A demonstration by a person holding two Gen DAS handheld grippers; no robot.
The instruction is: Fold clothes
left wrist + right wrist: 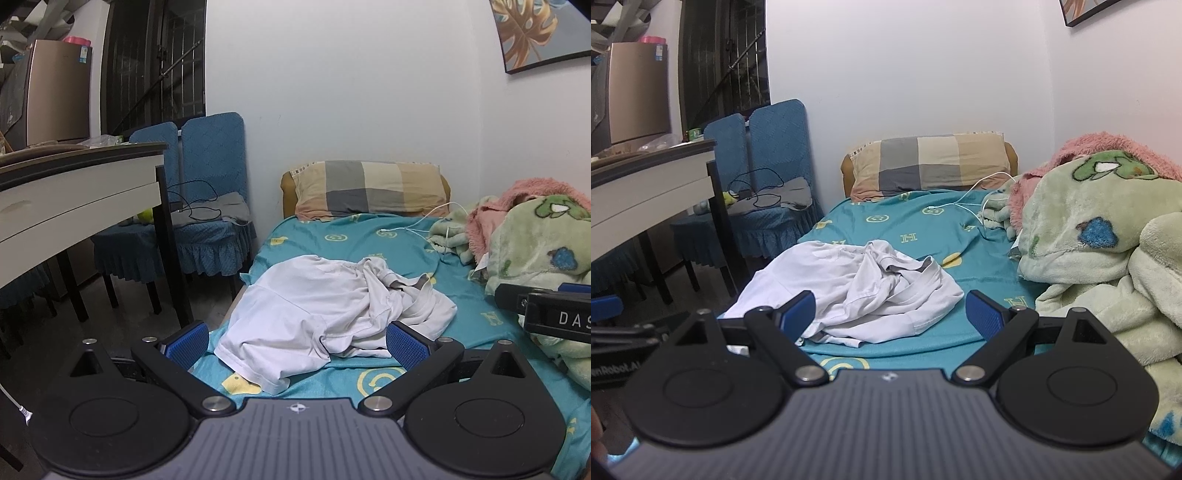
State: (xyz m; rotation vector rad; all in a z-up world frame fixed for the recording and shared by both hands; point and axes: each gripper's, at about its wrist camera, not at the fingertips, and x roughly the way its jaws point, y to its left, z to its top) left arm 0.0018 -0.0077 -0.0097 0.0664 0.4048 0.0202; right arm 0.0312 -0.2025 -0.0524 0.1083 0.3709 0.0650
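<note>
A crumpled white garment (314,314) lies bunched on the teal bed sheet (351,236) near the bed's front left edge. It also shows in the right wrist view (857,291). My left gripper (295,343) is open and empty, its blue pads either side of the garment's near edge, just short of it. My right gripper (890,314) is open and empty, hovering before the garment's near right part. The right gripper's side also shows at the right of the left wrist view (546,310).
A checked pillow (369,190) lies at the bed's head. A heap of green and pink blankets (1100,236) fills the right side. A white cable (964,203) lies on the sheet. A white table (74,199) and blue chairs (207,206) stand left.
</note>
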